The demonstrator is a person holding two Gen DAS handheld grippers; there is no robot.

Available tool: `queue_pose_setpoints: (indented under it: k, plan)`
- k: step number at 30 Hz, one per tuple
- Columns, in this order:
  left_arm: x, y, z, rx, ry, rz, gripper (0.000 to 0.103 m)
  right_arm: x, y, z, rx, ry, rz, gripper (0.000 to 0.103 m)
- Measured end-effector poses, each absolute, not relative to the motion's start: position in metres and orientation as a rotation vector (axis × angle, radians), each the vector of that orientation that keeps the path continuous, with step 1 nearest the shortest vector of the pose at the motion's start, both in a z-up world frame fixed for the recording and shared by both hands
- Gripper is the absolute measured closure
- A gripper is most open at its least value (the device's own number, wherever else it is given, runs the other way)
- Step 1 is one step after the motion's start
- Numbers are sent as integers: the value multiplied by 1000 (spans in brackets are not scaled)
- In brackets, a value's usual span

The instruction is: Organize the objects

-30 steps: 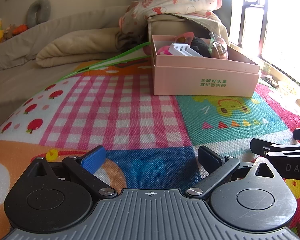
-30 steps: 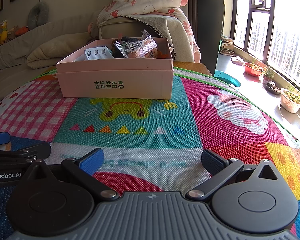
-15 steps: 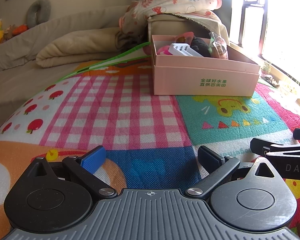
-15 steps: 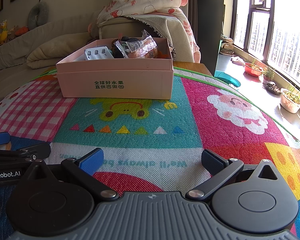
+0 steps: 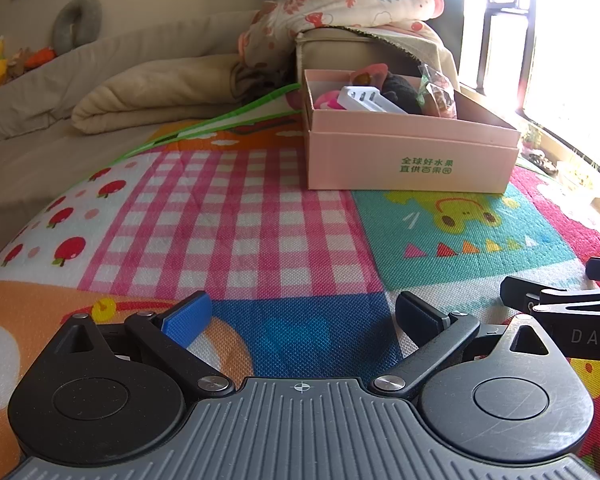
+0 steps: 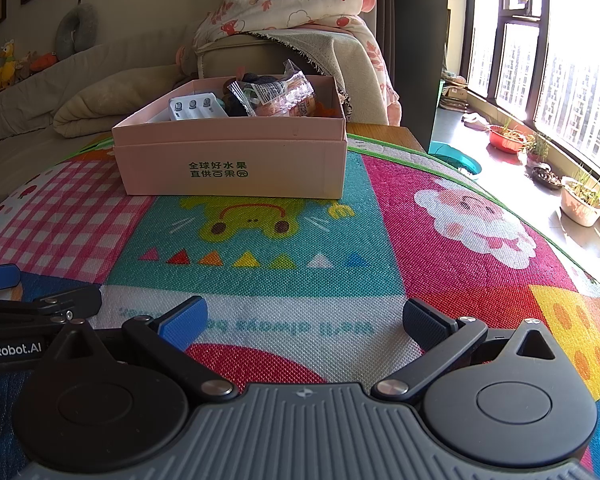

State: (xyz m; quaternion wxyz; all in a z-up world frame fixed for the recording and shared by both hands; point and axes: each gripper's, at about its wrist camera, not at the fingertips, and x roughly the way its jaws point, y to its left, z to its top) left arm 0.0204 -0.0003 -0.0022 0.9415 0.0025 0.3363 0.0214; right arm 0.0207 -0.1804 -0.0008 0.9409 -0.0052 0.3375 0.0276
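The left gripper is held wide open and empty low over the play mat's near edge; the right gripper likewise — seemingly at rest, since the pink box at the far edge is already filled.

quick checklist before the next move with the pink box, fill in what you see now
1. Left tool open, holding nothing: ok.
2. Right tool open, holding nothing: ok.
3. Box upright on the mat, open top: ok.
4. Charger, wrapped snack inside the box: ok.
5. Mat between tools and box free of loose items: ok.
6. Items left outside either view: cannot tell.
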Motion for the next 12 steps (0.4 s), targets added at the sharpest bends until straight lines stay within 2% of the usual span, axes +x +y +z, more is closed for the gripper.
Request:
queue_pose_setpoints:
  k: [12]
  plan:
    - [20, -1, -2, 8, 687, 45, 1, 21, -180, 0, -10, 689, 56, 0]
